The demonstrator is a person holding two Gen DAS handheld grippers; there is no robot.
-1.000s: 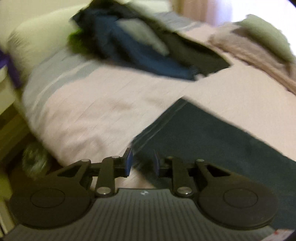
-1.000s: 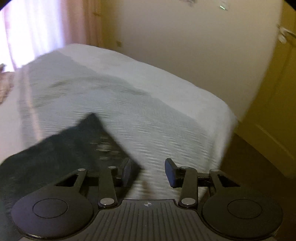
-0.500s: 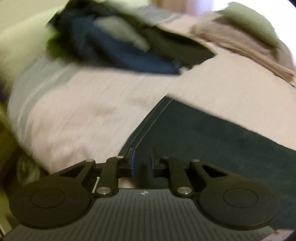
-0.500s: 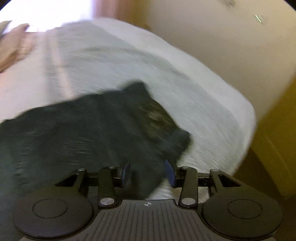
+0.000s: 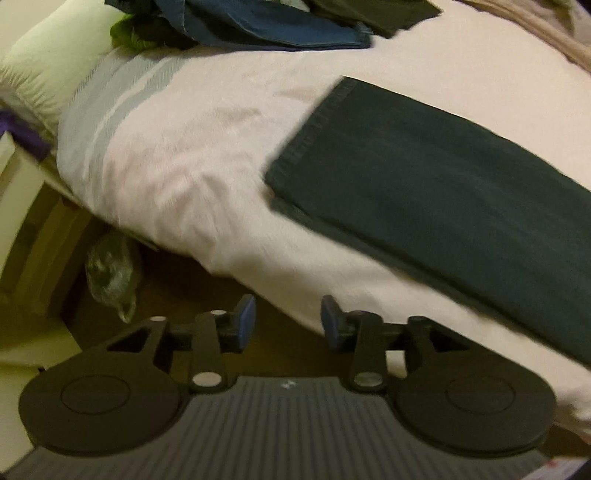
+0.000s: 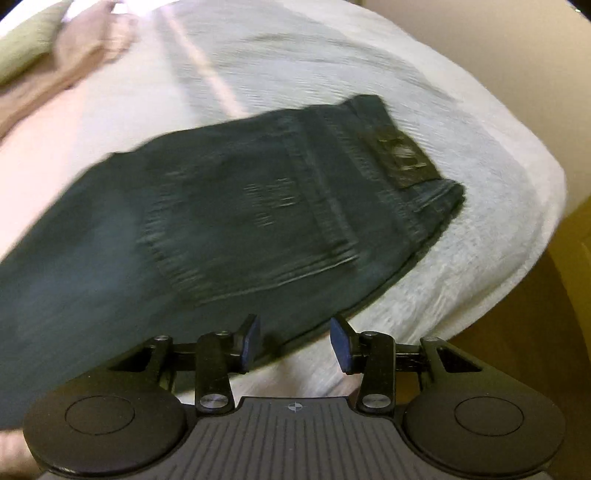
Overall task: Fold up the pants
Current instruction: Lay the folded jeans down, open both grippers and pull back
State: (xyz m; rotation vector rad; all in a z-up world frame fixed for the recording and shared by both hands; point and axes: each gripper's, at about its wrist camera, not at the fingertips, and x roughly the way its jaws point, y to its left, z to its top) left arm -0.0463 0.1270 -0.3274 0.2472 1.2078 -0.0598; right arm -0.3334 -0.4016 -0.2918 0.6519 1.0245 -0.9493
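Note:
Dark teal jeans lie flat on the bed, folded lengthwise. The left wrist view shows the leg end (image 5: 424, 177) with its hem at upper left. In the right wrist view the waist end (image 6: 258, 206) shows a back pocket and a leather patch (image 6: 402, 155). My left gripper (image 5: 288, 323) is open, held off the bed's near edge, apart from the hem. Over the near edge of the waist end my right gripper (image 6: 293, 341) stands open, nothing between its fingers.
A heap of dark blue and green clothes (image 5: 258, 22) lies at the head of the bed by a pale pillow (image 5: 48, 59). A beige blanket (image 6: 62, 62) and an olive pillow (image 6: 26, 44) lie at the far side. Below the bed edge is brown floor (image 5: 177, 280).
Both grippers have opened and drawn back from the jeans. The left let go of the hem end; the jeans now lie flat on the bed.

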